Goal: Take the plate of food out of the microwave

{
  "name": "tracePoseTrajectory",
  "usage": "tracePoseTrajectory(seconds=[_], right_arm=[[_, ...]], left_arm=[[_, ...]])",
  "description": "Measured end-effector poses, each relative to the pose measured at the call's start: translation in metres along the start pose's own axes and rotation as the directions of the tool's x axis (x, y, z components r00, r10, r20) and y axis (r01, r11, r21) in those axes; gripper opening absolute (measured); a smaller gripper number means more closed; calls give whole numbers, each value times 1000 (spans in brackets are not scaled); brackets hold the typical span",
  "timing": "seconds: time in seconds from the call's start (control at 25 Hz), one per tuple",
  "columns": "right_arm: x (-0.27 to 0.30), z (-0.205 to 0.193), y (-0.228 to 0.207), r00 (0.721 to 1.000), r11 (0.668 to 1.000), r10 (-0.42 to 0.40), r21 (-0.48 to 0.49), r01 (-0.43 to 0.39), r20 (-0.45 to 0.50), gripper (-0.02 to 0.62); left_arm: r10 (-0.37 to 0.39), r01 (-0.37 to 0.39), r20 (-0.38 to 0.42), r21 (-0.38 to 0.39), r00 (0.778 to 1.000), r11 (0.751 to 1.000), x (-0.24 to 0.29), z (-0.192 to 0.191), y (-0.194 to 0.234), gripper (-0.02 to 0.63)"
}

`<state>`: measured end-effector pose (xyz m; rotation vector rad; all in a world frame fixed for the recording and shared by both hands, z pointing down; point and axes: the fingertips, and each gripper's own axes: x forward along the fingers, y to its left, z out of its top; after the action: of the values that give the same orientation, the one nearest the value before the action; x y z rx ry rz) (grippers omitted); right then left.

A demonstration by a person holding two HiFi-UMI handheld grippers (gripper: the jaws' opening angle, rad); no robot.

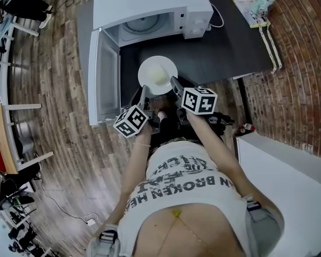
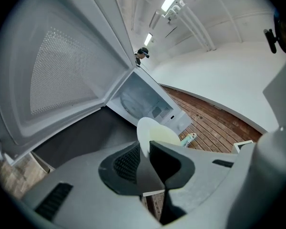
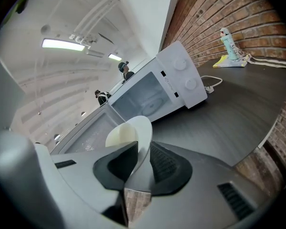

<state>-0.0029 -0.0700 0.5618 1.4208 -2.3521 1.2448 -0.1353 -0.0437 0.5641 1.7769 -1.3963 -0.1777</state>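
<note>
A white plate (image 1: 158,75) with pale yellow food (image 1: 159,78) on it hangs over the dark table (image 1: 230,47), just in front of the white microwave (image 1: 150,4). The microwave's door (image 1: 104,76) stands swung wide to the left and its chamber shows a bare turntable. My left gripper (image 1: 143,93) is shut on the plate's near left rim. My right gripper (image 1: 174,84) is shut on the near right rim. In the left gripper view the plate (image 2: 152,133) runs edge-on between the pads of the left gripper (image 2: 144,149). The right gripper view shows the plate (image 3: 136,130) pinched by the right gripper (image 3: 142,151).
A small figurine on a yellow card (image 1: 254,7) lies at the table's far right corner, with a cable (image 1: 220,17) beside the microwave. A white counter (image 1: 289,159) stands at right, a brick wall (image 3: 229,13) behind the table. Chairs (image 1: 21,138) stand at left on the wood floor.
</note>
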Motion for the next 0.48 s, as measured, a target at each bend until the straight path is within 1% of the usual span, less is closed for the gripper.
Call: tracePoseTrajectory(seconds=[0.2, 0.48], right_arm=[[-13, 11, -13, 999, 999, 28, -20, -29, -21, 77], [-23, 22, -25, 997, 997, 67, -37, -68, -29, 74]], left_arm=[[29, -28, 32, -17, 999, 999, 3, -12, -19, 64], [51, -50, 68, -15, 996, 999, 5, -21, -37, 64]])
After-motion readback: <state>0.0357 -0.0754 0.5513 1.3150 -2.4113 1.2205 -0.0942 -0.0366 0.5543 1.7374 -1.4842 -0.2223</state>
